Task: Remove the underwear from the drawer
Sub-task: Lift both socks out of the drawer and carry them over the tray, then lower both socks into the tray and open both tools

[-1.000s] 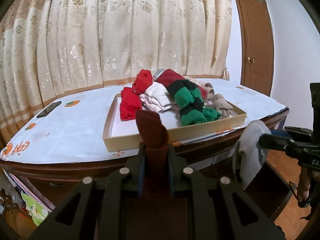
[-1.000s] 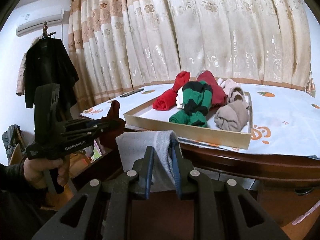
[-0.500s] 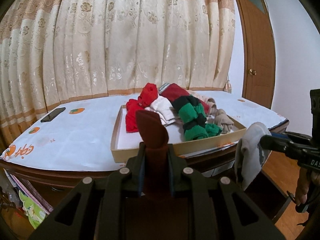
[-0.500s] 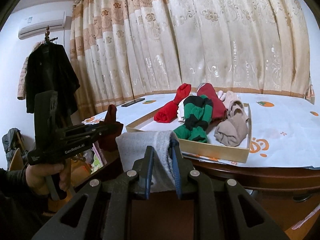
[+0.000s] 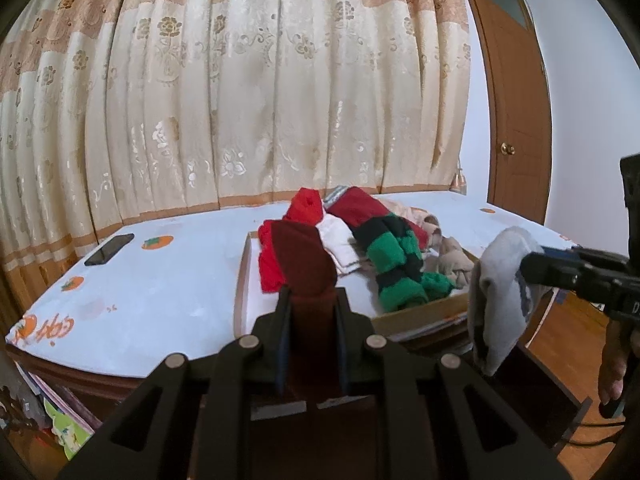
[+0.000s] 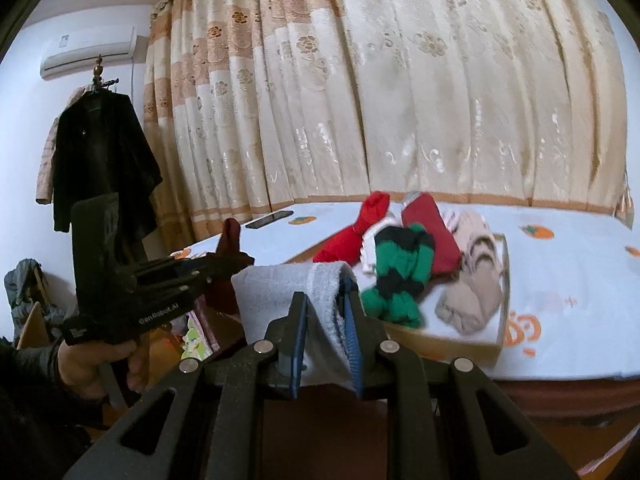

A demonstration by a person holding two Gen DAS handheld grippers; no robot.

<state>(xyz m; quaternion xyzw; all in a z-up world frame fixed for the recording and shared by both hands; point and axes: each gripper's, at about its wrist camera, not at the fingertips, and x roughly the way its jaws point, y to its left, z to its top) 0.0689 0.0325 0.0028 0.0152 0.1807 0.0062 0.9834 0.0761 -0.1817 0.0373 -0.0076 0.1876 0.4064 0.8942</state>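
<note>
While both hands are lifting compared w/ a second ago, the bench top (image 5: 132,300) and the cardboard tray (image 5: 420,316) are sliding lower in both views, so more of the tray's contents are showing.

Going left to right: the left gripper (image 5: 310,312) is staying clamped on a dark-red garment (image 5: 304,264), folded end sticking up past the tips, held out in front of the bench edge and near the tray. Next over, the tray is sitting on the bench w/ rolled red, white, green-and-black and beige pieces (image 5: 394,264) piled inside. Further right, the right gripper (image 6: 326,312) is squeezing a grey garment (image 6: 288,292), which is drooping over one side of the jaws, also clear of the bench.

Judging by this, both pieces are already out of the drawer (it's only partly in view, low down) and are rising toward bench height; prob. next is carrying them over the tray and letting go.
</note>
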